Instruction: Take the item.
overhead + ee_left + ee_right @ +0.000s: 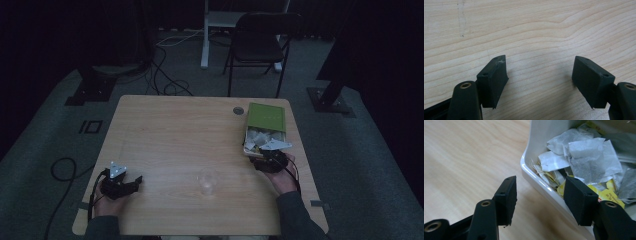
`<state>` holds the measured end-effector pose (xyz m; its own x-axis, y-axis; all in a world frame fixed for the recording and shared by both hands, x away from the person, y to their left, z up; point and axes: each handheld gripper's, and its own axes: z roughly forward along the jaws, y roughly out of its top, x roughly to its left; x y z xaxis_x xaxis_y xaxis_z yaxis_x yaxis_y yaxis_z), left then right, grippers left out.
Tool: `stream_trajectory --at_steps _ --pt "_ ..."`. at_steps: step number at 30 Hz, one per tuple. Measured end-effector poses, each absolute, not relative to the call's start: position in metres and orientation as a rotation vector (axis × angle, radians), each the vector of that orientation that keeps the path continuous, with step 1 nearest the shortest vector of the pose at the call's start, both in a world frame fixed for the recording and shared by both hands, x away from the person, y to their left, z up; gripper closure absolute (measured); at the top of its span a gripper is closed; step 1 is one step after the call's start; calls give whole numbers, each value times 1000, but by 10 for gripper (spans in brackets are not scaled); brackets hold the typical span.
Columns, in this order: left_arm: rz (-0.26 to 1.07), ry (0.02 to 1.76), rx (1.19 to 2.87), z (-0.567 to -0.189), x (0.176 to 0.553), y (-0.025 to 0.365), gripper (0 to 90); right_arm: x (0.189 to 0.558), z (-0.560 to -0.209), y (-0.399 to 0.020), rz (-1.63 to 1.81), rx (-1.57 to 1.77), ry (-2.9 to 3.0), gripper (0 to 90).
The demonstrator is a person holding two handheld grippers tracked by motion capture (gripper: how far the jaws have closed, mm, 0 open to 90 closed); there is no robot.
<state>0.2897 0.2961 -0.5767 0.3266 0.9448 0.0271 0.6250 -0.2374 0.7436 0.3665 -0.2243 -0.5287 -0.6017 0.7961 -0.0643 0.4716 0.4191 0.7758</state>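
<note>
**Two grippers, one at the tea bag box**

Two grippers sit at the near side of a wooden table [175, 125]. The right gripper [270, 159] is at the near end of a white box [534, 173] of tea bags [584, 157] on the table's right side. Its green lid [266, 117] lies over the far part of the box, leaving the near part uncovered. In the right gripper view the jaws stand apart and straddle the box's near rim: one jaw is outside, over bare wood, and the other is inside, over the bags and their yellow tags [607, 193]. Nothing is pinched between the pads, so the gripper is released. The bags lie in a loose heap, white and grey paper pouches overlapping, with thin strings among them.

The left gripper [122, 184] is at the near left corner, well apart from the box. In the left gripper view its jaws are spread wide over plain wood grain, with nothing between them.

A clear glass [207, 181] stands upright near the front edge, between the two grippers and touched by neither. A small round grommet [238, 110] is set in the tabletop just left of the lid. Beyond the table a dark folding chair [260, 42] stands on the grey floor, with cables [165, 75] trailing to its left.
</note>
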Motion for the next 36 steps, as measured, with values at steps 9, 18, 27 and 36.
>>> stream_trajectory --at_steps 9,18,27,36 --pt "646 1379 1958 -577 290 296 291 346 -530 -230 1062 1064 2249 420" --pt "646 1379 1958 -577 290 296 291 353 -520 -238 1021 1137 2118 450" --pt "646 1379 1957 -577 290 296 291 361 -531 -233 939 1190 2063 410" --pt "646 1378 1959 -577 290 296 291 367 -531 -225 866 1213 2039 401"
